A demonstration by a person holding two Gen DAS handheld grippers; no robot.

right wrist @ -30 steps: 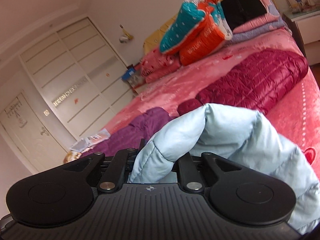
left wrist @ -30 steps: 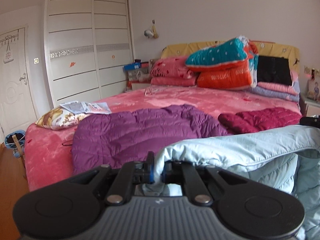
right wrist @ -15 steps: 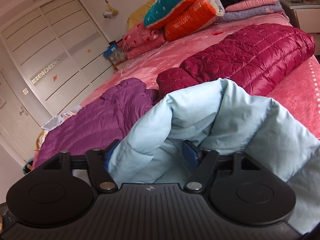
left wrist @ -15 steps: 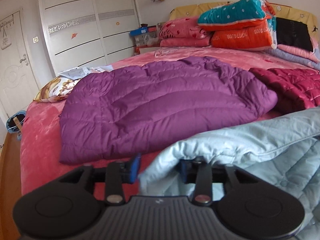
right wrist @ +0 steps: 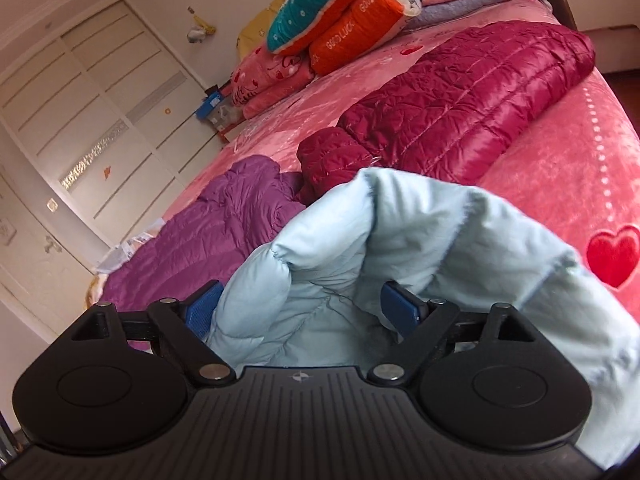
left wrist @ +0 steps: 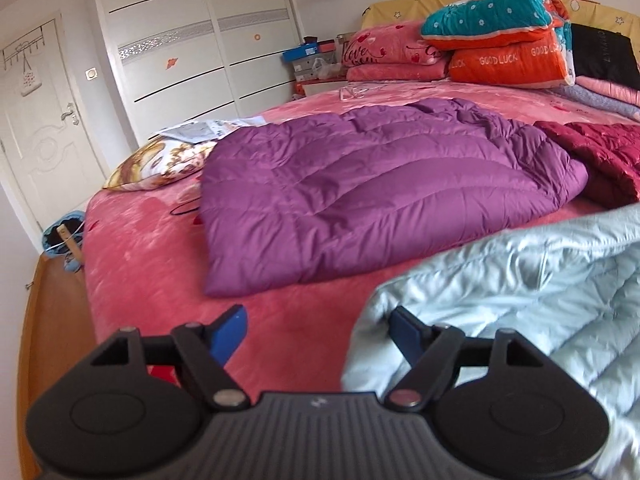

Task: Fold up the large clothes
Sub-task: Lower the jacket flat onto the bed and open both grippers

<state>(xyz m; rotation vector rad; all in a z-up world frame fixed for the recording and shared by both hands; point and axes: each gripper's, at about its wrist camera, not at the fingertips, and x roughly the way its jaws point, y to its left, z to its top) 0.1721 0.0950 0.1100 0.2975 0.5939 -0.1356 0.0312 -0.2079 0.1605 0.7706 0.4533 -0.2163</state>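
— How many coats do you count on the bed (left wrist: 152,280)?

— Three quilted jackets; a purple jacket (left wrist: 372,196) spread flat in the middle, a maroon jacket (right wrist: 452,120) beyond it toward the far side, and a pale blue jacket (right wrist: 360,256) bunched up at the near edge, right under the tools.

— And the tools themselves?

— Two; one in each hand. The left gripper (left wrist: 316,332) has its jaws wide, and they have just been opening; bare pink bedspread shows between them, with the edge of the pale blue jacket lying against the inner side of the right-hand blue pad (left wrist: 404,330). The right gripper (right wrist: 302,308) stands wide too, its jaws having just been opening; a humped fold of the pale blue jacket sits loose between them, not pinched.

— Anything at the head of the bed?

— A stack of folded bedding; I count one teal quilt (left wrist: 488,12) on top of one orange quilt (left wrist: 508,64), with pink pillows (left wrist: 392,56) beside them; one patterned cushion (left wrist: 168,162) lies at the left edge, with some papers (left wrist: 204,130) just behind it.

— The room behind?

— One white wardrobe (left wrist: 192,40) and one white door (left wrist: 40,120) to its left.
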